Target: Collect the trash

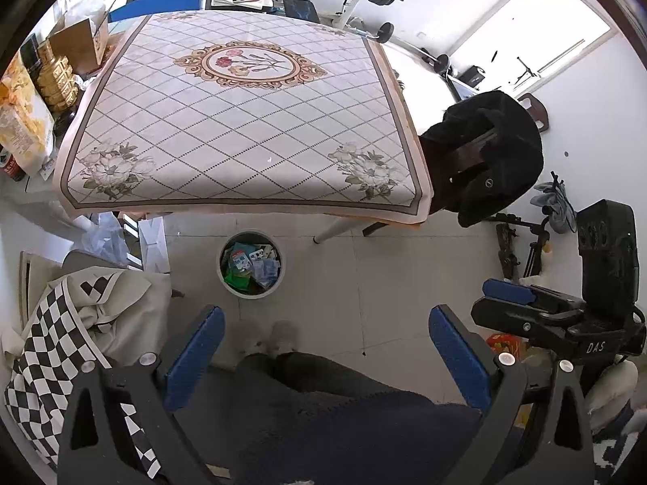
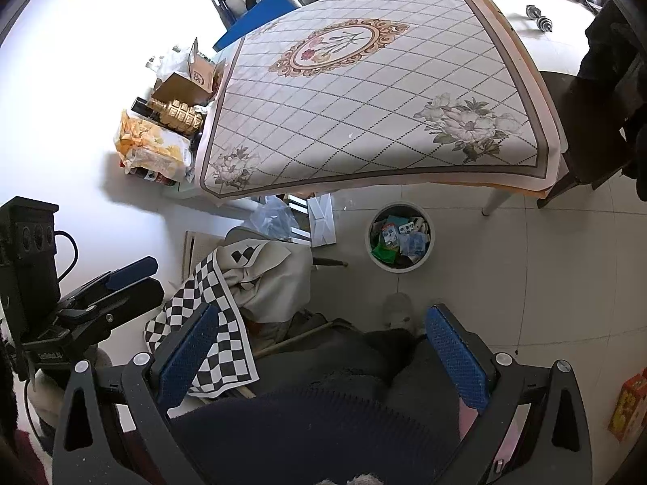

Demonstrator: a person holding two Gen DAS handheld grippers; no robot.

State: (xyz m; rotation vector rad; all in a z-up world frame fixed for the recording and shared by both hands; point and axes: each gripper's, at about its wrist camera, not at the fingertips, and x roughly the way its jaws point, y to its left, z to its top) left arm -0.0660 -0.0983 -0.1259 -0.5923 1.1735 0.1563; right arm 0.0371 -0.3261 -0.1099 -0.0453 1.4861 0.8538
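Hovering wide open and empty above the person's lap, the left gripper (image 1: 325, 353) and right gripper (image 2: 323, 353) seem finished, since the wrappers already fill the round white trash bin (image 1: 251, 263) on the floor below the table's (image 1: 242, 121) near edge.
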